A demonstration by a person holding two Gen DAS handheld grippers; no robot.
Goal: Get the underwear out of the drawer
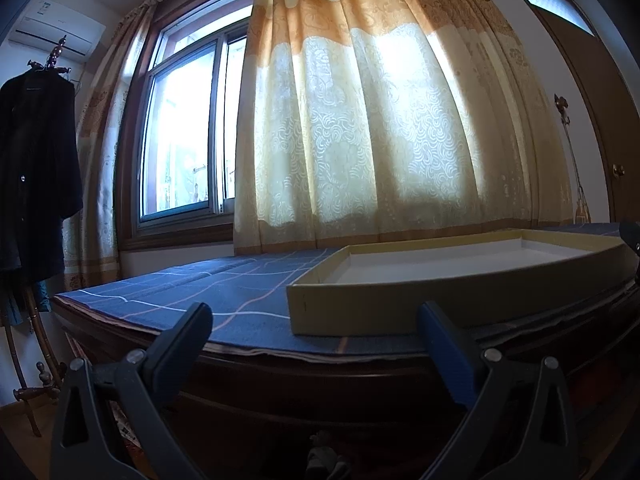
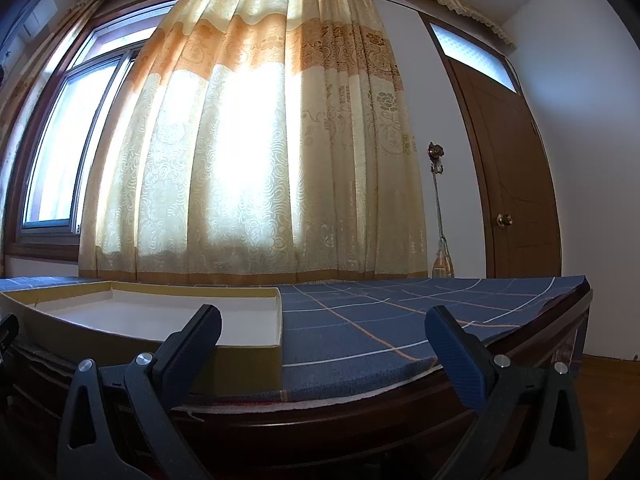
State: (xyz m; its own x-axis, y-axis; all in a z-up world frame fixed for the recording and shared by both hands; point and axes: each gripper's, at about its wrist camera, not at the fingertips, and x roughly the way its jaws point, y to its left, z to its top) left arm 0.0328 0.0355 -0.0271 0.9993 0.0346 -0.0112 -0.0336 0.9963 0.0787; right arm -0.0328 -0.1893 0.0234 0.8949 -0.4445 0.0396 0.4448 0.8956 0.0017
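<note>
The left tongs (image 1: 316, 322) and the right tongs (image 2: 324, 326) both stand wide apart and hold nothing. They hover side by side in front of a dark wooden chest (image 1: 320, 384), I think as a ready pose before reaching down. On the chest lies a blue checked cloth (image 1: 224, 292), and on it a shallow cardboard tray (image 1: 440, 300), which looks empty and is probably meant to receive the clothes.

The drawer and the underwear are not visible; they must be lower, under the front edge of the chest. Behind hangs a curtain (image 2: 260, 140), well apart, so the room above the cloth is free.
</note>
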